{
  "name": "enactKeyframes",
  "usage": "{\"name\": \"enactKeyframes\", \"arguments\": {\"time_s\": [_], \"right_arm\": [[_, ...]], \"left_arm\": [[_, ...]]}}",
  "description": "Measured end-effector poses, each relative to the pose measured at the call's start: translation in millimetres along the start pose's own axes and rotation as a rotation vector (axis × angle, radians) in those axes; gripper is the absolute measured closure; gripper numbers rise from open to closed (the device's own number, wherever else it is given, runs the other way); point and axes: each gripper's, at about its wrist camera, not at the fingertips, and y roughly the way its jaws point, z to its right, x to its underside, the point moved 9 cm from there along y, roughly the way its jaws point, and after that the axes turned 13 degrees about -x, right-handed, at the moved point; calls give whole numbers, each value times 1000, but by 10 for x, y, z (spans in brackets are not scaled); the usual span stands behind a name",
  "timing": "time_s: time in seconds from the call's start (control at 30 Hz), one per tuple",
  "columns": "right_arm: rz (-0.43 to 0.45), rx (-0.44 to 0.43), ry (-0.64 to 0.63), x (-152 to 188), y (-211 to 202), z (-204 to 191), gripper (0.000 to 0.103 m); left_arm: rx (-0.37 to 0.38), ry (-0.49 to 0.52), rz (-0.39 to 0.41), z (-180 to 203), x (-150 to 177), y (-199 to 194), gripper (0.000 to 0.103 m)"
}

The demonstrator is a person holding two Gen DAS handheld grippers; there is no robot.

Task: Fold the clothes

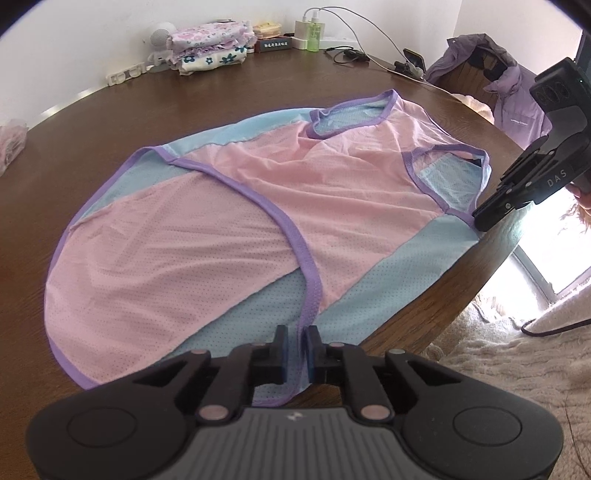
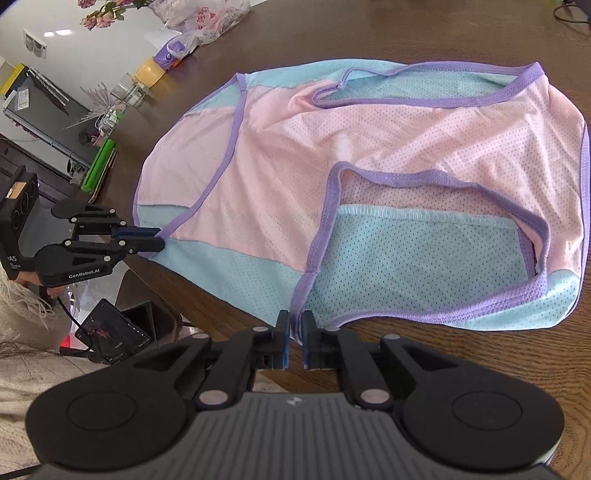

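A pink, light-blue and purple-trimmed mesh sleeveless top [image 1: 258,206] lies spread flat on the dark wooden table [image 1: 110,122]. My left gripper [image 1: 296,332] sits at the near hem, its jaws slightly apart, with the purple trim and blue fabric running loosely between the pads. In the right wrist view the same top [image 2: 369,147] fills the table [image 2: 443,369]. My right gripper [image 2: 294,321] is at the armhole side edge, its jaws a little apart, with a strip of trim between them. Each gripper shows in the other's view: right gripper [image 1: 480,218], left gripper [image 2: 159,238].
A stack of folded floral clothes [image 1: 210,48], chargers with a green bottle [image 1: 314,33] and a phone [image 1: 413,59] stand at the table's far side. A purple jacket [image 1: 498,81] hangs over a chair. A plastic bag [image 2: 203,18] lies far left. The table edge runs just below both grippers.
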Motion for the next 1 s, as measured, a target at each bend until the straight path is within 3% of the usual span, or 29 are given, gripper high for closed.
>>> {"name": "enactKeyframes", "arguments": {"time_s": [0.1,0.17,0.23,0.27,0.3,0.4,0.63,0.77,0.83,0.97,1.0], "right_arm": [[67,38,-36,-178,-149,4,91],[105,93,-63,-342,-243,42,88],[132,157,-89,-524,-306,92,85],[141,185,-100,-623,-328,114,83],[143,203,-119,-723,-333,120,77],[139,236,-168,-1013,-279,122,75],[72,262,-202,-1446,123,282,75],[72,343,-229,-1445,194,466,75],[91,315,-202,-1453,189,522,75],[86,334,-220,-1527,245,558,75],[78,339,-225,-1539,272,571,75]], "left_arm": [[-28,-27,36,-122,-102,-73,90],[-48,-50,51,-218,-197,-123,83],[-74,-68,70,-316,-296,-175,62],[-91,-73,80,-366,-347,-198,58],[-113,-71,90,-420,-406,-203,57],[-165,-71,109,-565,-575,-186,56],[-140,-45,109,-582,-865,131,56],[-74,-15,138,-428,-915,248,58],[-39,1,159,-347,-939,290,70],[28,32,162,-157,-1000,386,77],[37,51,155,-98,-993,417,85]]}}
